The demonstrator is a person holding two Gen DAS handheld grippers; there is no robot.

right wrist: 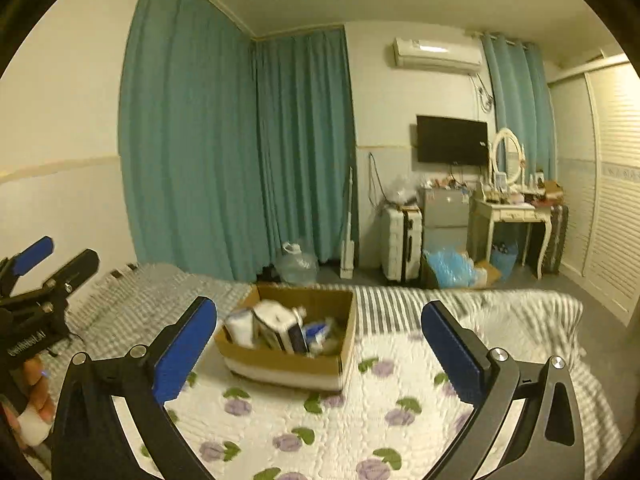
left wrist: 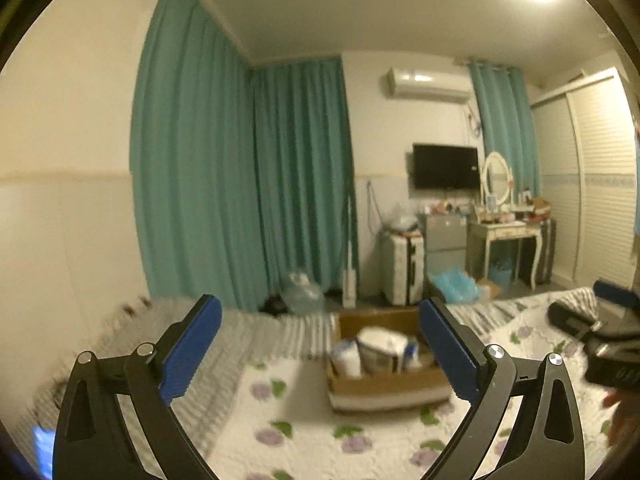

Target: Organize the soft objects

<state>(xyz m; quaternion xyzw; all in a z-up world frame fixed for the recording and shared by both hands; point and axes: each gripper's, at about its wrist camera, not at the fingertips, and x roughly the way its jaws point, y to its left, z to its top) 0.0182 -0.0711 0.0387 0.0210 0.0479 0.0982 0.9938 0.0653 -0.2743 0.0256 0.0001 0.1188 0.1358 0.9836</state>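
Note:
A brown cardboard box (left wrist: 386,386) stands on the bed, holding white and blue soft packs (left wrist: 378,350). It also shows in the right wrist view (right wrist: 280,362) with the packs (right wrist: 276,330) leaning inside. My left gripper (left wrist: 320,344) is open and empty, held above the bed, with the box ahead between its fingers. My right gripper (right wrist: 320,344) is open and empty, with the box ahead and slightly left. Each gripper shows at the edge of the other's view: the right one (left wrist: 612,312), the left one (right wrist: 36,264).
The bed has a white quilt with purple flowers (right wrist: 360,420) and a grey striped sheet (right wrist: 460,304). Teal curtains (right wrist: 240,152), a water jug (right wrist: 298,266), a white suitcase (right wrist: 400,242), a dressing table (right wrist: 508,216) and a wardrobe (right wrist: 608,200) stand beyond.

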